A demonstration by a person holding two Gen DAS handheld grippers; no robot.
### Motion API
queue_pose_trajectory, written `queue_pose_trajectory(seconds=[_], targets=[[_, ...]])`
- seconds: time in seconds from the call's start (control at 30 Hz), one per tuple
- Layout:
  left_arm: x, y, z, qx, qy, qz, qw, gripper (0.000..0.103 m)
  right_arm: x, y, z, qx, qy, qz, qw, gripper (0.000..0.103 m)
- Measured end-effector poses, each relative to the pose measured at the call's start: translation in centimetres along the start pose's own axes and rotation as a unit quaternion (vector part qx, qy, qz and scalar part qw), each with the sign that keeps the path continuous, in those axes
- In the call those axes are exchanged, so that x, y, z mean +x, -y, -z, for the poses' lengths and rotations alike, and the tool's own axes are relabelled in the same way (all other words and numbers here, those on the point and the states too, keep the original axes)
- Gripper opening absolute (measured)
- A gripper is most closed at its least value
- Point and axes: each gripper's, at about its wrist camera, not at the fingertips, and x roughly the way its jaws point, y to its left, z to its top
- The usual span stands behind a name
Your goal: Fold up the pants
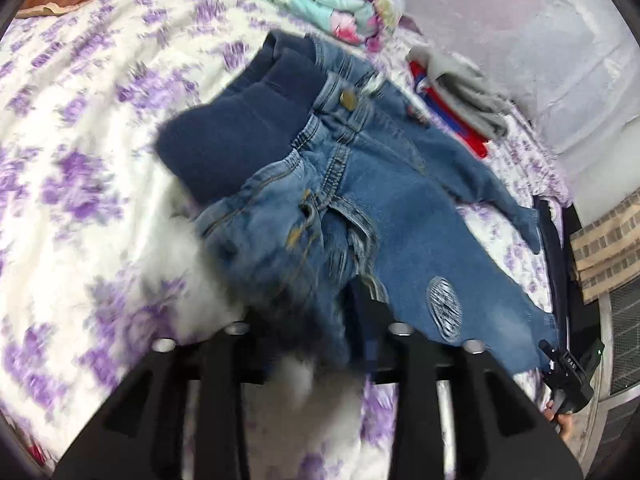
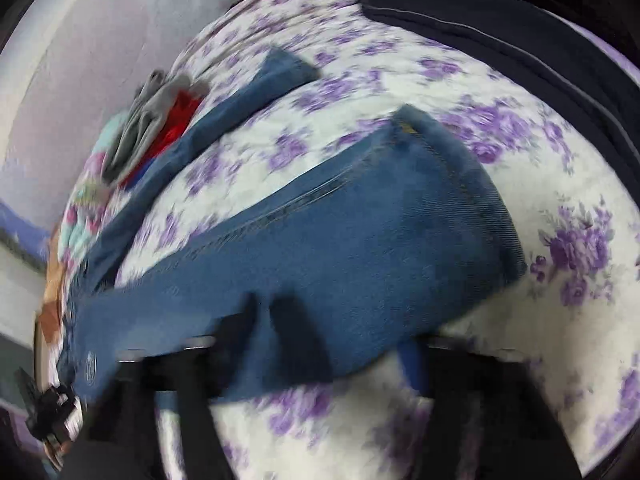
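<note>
Two grippers at work on one pair of jeans point(image 1: 400, 216), spread over a bedsheet point(image 1: 80, 128) with purple flowers. Left gripper point(image 1: 316, 320) pinching the denim beside the fly, near the waist end; cloth bunched between the fingers point(image 1: 370, 304) and blurred there. Dark blue lining turned out at the waistband, brass button point(image 1: 347, 100) above it. Oval patch point(image 1: 444, 312) on the nearer leg. Right gripper point(image 2: 280, 320) at the lower edge of that same leg, denim draped over the fingers point(image 2: 298, 332); too blurred to tell whether clamped or apart. Hem point(image 2: 452, 184) of that leg lying on the sheet, just past the fingers. Other leg point(image 2: 240, 96) stretched away, well apart from the first, hem near a grey and red garment point(image 2: 160, 128). Folded floral blanket point(image 1: 320, 0) beyond the waistband. Dark cloth point(image 2: 500, 36) along the far edge of the bed.
</note>
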Motion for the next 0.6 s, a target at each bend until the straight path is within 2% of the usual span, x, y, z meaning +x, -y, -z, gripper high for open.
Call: queue_pose_trajectory(seconds=[0.03, 0.1, 0.13, 0.17, 0.2, 0.27, 0.33, 0.43, 0.5, 0.57, 0.6], targets=[[-1.2, 0.3, 0.3, 0.012, 0.013, -0.014, 0.9998, 0.051, -1.1, -0.4, 0.3, -0.012, 0.008, 0.026, 1.0, 0.077], [-5.0, 0.8, 0.8, 0.04, 0.062, -0.052, 0.9959, 0.053, -3.2, -0.5, 0.8, -0.029, 0.033, 0.078, 0.996, 0.078], [-6.5, 1.0, 0.8, 0.049, 0.084, -0.07, 0.9928, 0.055, -4.9, -0.5, 0.8, -0.037, 0.06, 0.112, 0.991, 0.08], [-8.2, 1.4, 0.2, 0.059, 0.109, -0.083, 0.9888, 0.056, -6.0, -0.5, 0.5, -0.039, 0.081, 0.129, 0.988, 0.085], [-9.3, 2.0, -0.7, 0.071, 0.124, -0.085, 0.986, 0.057, -7.0, -0.7, -0.2, -0.041, 0.098, 0.135, 0.985, 0.09], [-9.7, 3.6, -3.6, 0.106, 0.127, -0.073, 0.9835, 0.065, -7.9, -1.5, -3.0, -0.053, 0.107, 0.09, 0.989, 0.092], [-7.7, 5.4, -8.1, 0.126, 0.098, -0.052, 0.9858, 0.065, -6.7, -2.5, -6.9, -0.055, 0.082, 0.011, 0.995, 0.092], [-3.1, 7.2, -13.3, 0.136, 0.052, -0.039, 0.9887, 0.064, -3.0, -3.2, -13.0, -0.041, 0.045, -0.033, 0.998, 0.092], [1.9, 8.3, -16.7, 0.143, 0.005, -0.027, 0.9894, 0.059, 0.5, -3.6, -16.5, -0.022, 0.018, -0.047, 0.998, 0.092], [6.4, 8.5, -18.4, 0.148, -0.041, -0.032, 0.9876, 0.034, 4.4, -3.6, -19.5, -0.015, 0.004, -0.032, 0.999, 0.092], [8.0, 8.2, -18.4, 0.146, -0.059, -0.039, 0.9867, 0.028, 6.7, -3.7, -21.1, -0.021, 0.0, -0.007, 1.0, 0.092]])
